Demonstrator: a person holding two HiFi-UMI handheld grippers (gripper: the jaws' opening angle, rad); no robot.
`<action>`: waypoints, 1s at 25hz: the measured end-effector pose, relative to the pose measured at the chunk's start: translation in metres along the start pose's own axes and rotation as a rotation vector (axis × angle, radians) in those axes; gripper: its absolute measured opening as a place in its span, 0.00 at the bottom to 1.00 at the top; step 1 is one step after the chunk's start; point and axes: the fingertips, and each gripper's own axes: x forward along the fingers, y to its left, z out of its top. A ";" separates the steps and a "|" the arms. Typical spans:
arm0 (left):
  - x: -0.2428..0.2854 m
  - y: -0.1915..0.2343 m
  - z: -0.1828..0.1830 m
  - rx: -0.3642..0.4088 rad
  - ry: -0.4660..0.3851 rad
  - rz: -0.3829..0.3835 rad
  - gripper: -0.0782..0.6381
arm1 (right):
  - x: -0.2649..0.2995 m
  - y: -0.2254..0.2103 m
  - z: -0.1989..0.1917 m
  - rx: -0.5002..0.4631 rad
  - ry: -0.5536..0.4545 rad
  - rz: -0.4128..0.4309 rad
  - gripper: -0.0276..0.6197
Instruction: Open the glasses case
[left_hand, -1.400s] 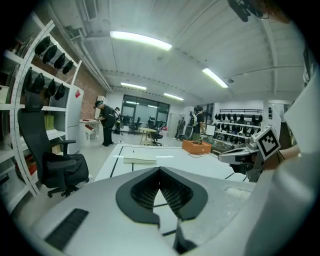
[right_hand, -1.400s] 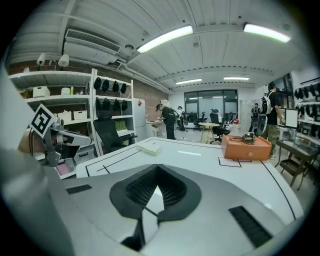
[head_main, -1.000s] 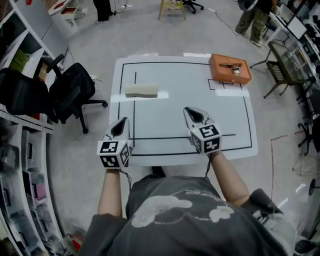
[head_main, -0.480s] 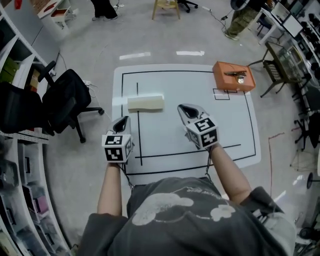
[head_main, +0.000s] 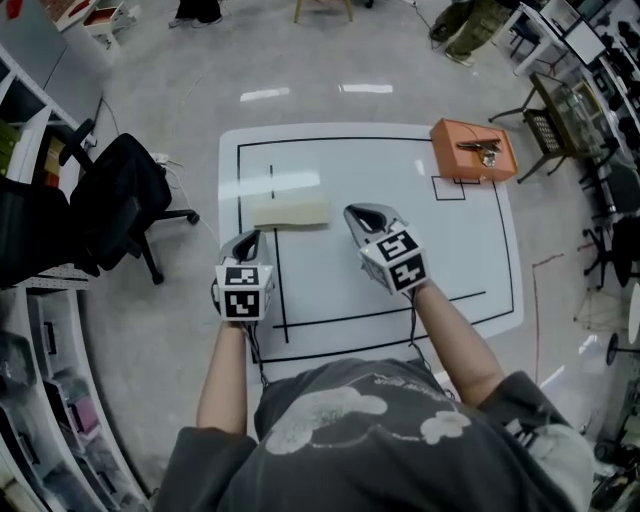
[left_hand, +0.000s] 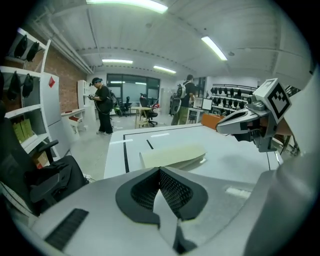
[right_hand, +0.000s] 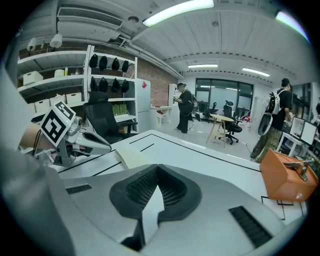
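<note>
Two empty grippers are flanking the glasses case.
The left gripper is hovering just near-left of the case, jaws pressed together; the case is lying on the table's far-left part; the right gripper is hovering just right of it, jaws likewise pressed together. The case is looking light, stiff and smooth, likely sliding when pushed: brace the base, lift the lid's long edge.

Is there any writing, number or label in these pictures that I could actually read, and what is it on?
No text here is readable.
Left marker cube, right marker cube: black-and-white square codes, no letters.
Grey shirt: pale graphic with fine print, too small to read.
Red sticker on the white cabinet: too small to read.
</note>
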 end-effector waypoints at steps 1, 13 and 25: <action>0.003 0.001 0.000 0.008 0.004 0.005 0.11 | 0.004 0.000 -0.001 -0.007 0.007 0.001 0.05; 0.024 0.001 -0.003 0.113 0.046 0.043 0.11 | 0.035 0.011 -0.011 -0.158 0.064 0.061 0.15; 0.026 0.002 -0.007 0.114 0.060 0.057 0.11 | 0.065 0.035 -0.017 -0.339 0.106 0.176 0.50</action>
